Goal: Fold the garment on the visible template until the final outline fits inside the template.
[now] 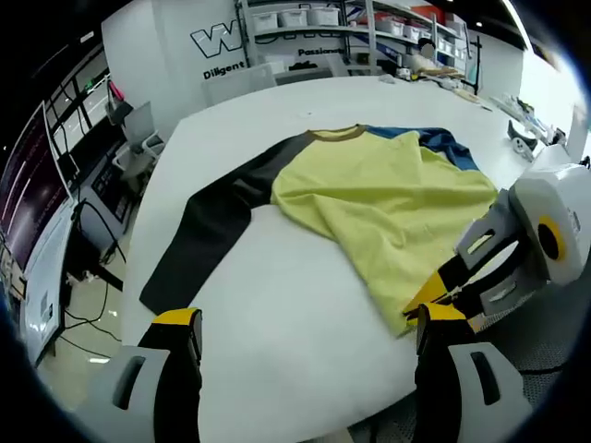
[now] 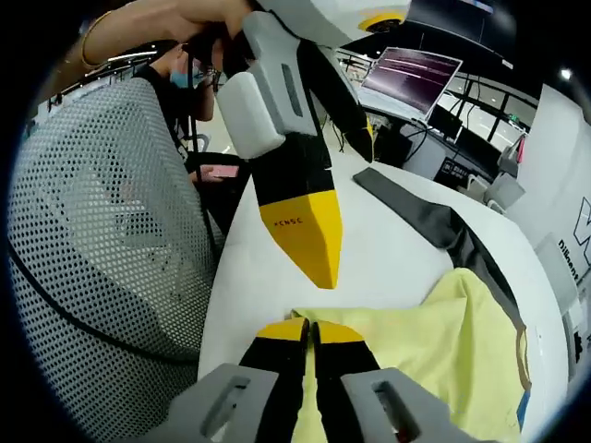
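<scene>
- Yellow cloth makes up the body of the garment [image 1: 388,198], which lies spread on the white table [image 1: 277,305], with a dark grey sleeve [image 1: 217,226] stretched out from the body and a blue sleeve [image 1: 443,143] folded at the far side of it
- No template outline can be made out on the table around the garment
- The right gripper [image 2: 311,330] has its jaws pressed together on the garment's hem edge; in the left gripper view it [image 1: 452,288] sits at the near corner of the yellow body
- The left gripper [image 1: 309,328] hangs over bare table on the near side of the garment, jaws wide apart and holding nothing; in the right gripper view one of its yellow-tipped jaws [image 2: 305,231] points down just short of the hem
- The grey sleeve's long axis runs away from the body toward the table edge, off to the left jaw's side, so the left gripper looks the nearer one for it
- Folding seems barely begun
</scene>
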